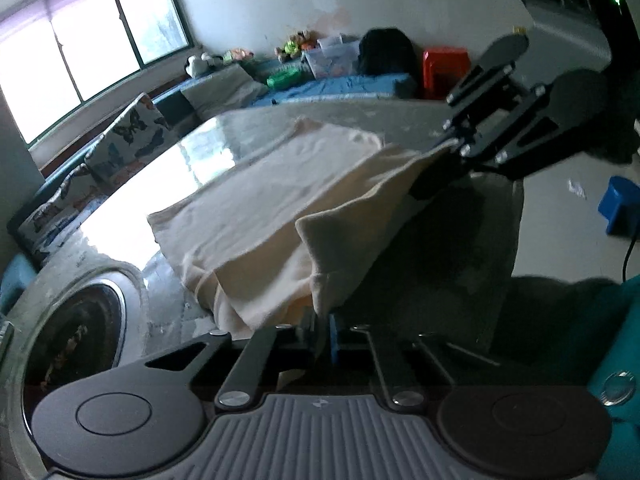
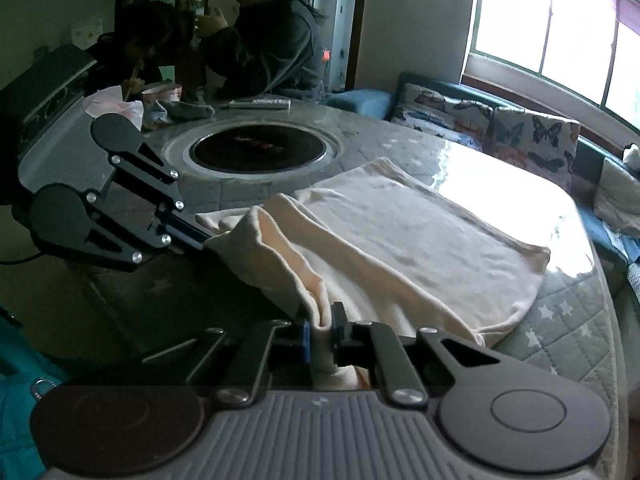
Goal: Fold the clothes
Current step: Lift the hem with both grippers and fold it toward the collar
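A cream garment (image 1: 260, 200) (image 2: 400, 240) lies spread on the round quilted table (image 2: 560, 320), its near edge lifted off the surface. In the left wrist view my left gripper (image 1: 322, 336) is shut on a bunched fold of that edge. My right gripper (image 1: 456, 146) shows at the upper right, pinching the same edge farther along. In the right wrist view my right gripper (image 2: 320, 336) is clamped on the cream fabric, and my left gripper (image 2: 202, 240) comes in from the left, holding the hem. The cloth sags between the two grips.
A round dark burner recess (image 2: 258, 148) (image 1: 76, 340) sits in the table's middle. Two people (image 2: 264, 40) sit at the far side with a bowl (image 2: 160, 90) and cloths. A sofa with butterfly cushions (image 2: 520, 136) (image 1: 128, 140) runs under the window. A red stool (image 1: 444, 72) stands by the wall.
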A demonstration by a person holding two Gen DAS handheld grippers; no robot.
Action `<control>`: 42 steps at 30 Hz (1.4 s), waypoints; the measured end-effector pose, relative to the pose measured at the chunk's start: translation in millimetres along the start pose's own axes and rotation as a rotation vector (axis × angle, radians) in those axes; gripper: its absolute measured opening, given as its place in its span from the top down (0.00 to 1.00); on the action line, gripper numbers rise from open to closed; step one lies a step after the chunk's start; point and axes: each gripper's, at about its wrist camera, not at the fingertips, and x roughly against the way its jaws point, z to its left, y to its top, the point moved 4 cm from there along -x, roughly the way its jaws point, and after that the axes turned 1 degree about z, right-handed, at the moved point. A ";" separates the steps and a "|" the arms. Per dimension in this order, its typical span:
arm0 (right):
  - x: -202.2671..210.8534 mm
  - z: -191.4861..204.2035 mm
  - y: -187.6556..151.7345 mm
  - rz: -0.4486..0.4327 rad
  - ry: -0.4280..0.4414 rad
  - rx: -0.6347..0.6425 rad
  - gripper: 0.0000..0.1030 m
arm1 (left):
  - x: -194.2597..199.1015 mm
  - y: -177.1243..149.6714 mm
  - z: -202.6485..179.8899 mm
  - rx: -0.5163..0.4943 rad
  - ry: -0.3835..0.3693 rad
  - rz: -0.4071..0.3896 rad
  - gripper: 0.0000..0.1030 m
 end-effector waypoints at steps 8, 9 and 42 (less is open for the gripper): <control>38.6 10.0 4.9 -0.038 0.041 0.012 0.92 | 42.6 9.5 -5.9 0.018 -0.049 -0.062 0.95; 45.5 12.8 4.8 -0.038 0.054 0.013 0.92 | 49.3 9.4 -8.5 0.018 -0.061 -0.065 0.95; -70.9 -116.0 75.3 0.040 -0.070 -0.014 0.94 | -95.4 87.4 89.1 0.133 0.112 0.011 0.95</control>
